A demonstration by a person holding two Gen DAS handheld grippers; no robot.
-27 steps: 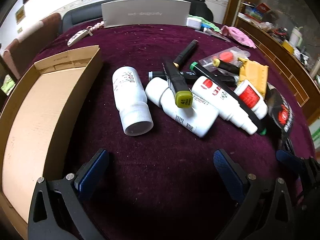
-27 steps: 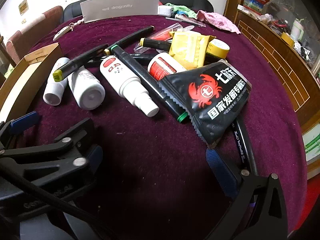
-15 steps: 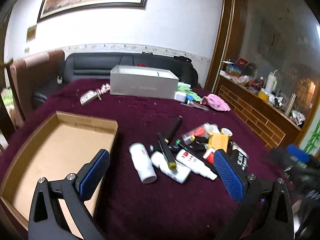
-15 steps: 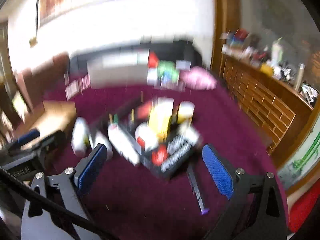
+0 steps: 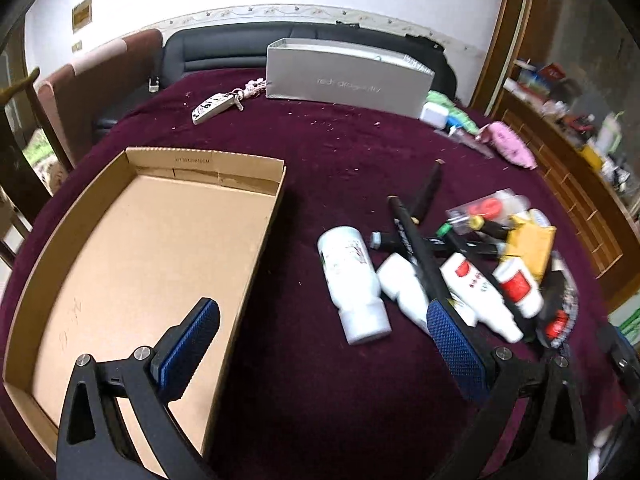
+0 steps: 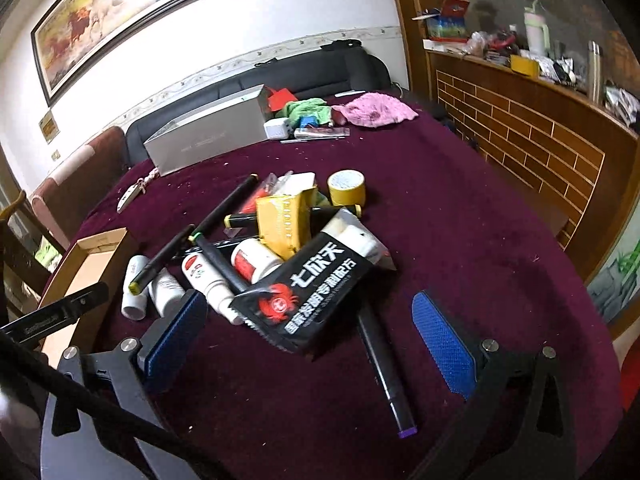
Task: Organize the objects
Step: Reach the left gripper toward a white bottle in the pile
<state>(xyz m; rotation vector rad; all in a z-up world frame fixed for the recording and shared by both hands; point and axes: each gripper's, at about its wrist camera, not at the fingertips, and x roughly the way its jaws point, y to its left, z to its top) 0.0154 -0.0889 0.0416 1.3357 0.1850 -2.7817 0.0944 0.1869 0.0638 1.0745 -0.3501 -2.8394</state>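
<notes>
White bottles (image 5: pixel 354 280), black markers (image 5: pixel 418 252) and a black packet (image 6: pixel 308 300) lie heaped on the maroon tablecloth (image 5: pixel 340 152), just right of an open cardboard box (image 5: pixel 140 248). My left gripper (image 5: pixel 320 344) and right gripper (image 6: pixel 308 332) hover over them, both spread wide and holding nothing.

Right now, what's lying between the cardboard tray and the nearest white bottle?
Nothing. In the left wrist view, only bare maroon tablecloth separates the cardboard tray from the nearest white bottle, apart from a few pale crumbs.

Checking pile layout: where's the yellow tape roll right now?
Right wrist view: yellow tape roll stands on the maroon tablecloth at the pile's far right edge, just behind the yellow packet.
</notes>
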